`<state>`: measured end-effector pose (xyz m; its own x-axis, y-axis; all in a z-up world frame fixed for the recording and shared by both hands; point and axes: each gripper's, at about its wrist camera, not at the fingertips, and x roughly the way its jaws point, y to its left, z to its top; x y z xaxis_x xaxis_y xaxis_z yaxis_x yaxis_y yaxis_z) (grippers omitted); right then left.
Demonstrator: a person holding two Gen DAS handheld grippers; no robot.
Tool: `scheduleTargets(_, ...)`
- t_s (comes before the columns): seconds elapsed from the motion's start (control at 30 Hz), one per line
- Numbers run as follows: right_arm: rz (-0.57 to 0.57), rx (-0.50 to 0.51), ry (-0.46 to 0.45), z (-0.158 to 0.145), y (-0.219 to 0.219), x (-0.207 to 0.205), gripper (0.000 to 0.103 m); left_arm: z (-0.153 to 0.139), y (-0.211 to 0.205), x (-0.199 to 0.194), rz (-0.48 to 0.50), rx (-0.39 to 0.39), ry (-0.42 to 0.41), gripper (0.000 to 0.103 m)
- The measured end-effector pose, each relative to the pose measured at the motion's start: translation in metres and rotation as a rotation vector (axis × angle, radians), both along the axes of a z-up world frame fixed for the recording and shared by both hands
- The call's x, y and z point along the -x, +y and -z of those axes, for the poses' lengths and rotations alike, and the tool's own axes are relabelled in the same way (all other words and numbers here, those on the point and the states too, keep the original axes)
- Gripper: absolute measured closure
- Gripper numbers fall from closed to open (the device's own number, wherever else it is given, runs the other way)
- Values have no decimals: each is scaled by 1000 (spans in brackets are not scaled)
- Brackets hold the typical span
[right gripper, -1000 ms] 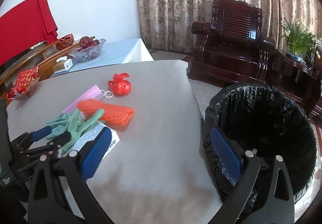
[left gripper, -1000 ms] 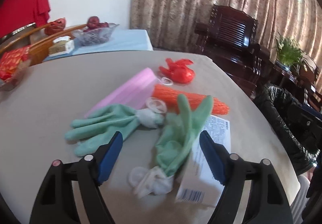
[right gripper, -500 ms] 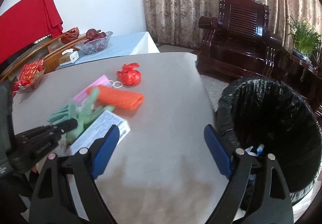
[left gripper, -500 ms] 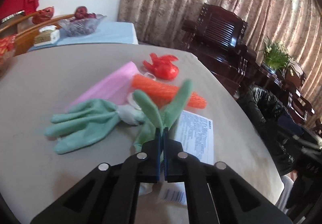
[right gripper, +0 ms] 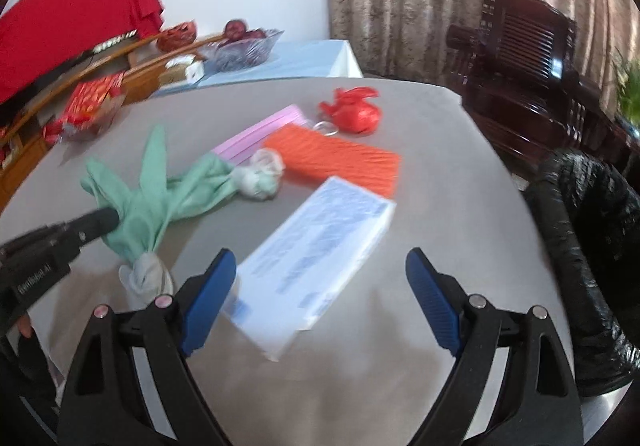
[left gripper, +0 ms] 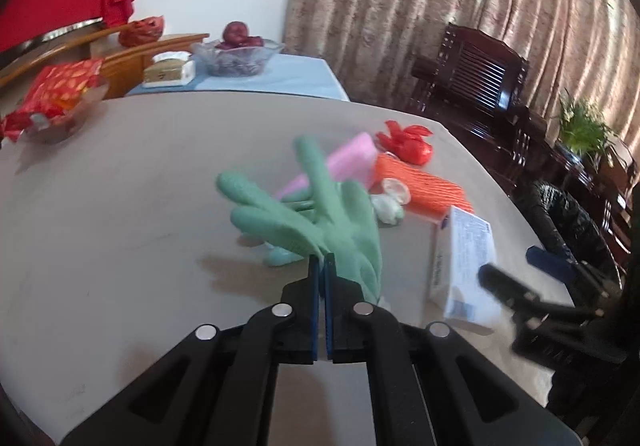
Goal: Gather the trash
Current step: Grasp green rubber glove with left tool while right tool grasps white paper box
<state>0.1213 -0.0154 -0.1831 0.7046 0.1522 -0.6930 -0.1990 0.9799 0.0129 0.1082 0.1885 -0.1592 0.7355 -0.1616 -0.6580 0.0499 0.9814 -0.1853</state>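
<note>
My left gripper (left gripper: 322, 262) is shut on a green rubber glove (left gripper: 320, 221) and holds it lifted above the grey table; it also shows in the right wrist view (right gripper: 136, 205). A second green glove (right gripper: 204, 177) lies on the table. My right gripper (right gripper: 320, 298) is open, low over a white printed box (right gripper: 316, 254), with its fingers either side of the box's near end. Behind lie an orange mesh sleeve (right gripper: 336, 157), a pink pack (right gripper: 260, 131) and a red knotted bag (right gripper: 356, 113). A black-lined trash bin (right gripper: 588, 230) stands off the table's right edge.
A glass fruit bowl (right gripper: 244, 49) and small boxes stand on a blue-covered side table behind. A dish of red packets (right gripper: 92, 109) sits at the table's far left. A dark wooden chair (right gripper: 520, 57) and a potted plant (left gripper: 580, 125) stand at the right.
My left gripper has closed on the green glove and lifted it up off the table. My right gripper has moved left from the bin to over the white box.
</note>
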Motion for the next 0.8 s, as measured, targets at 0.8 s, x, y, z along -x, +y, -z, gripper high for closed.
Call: scheduleTargets(0.8,17,81,3,1,-2,-7,18,9,9,4,-42,70,14,101)
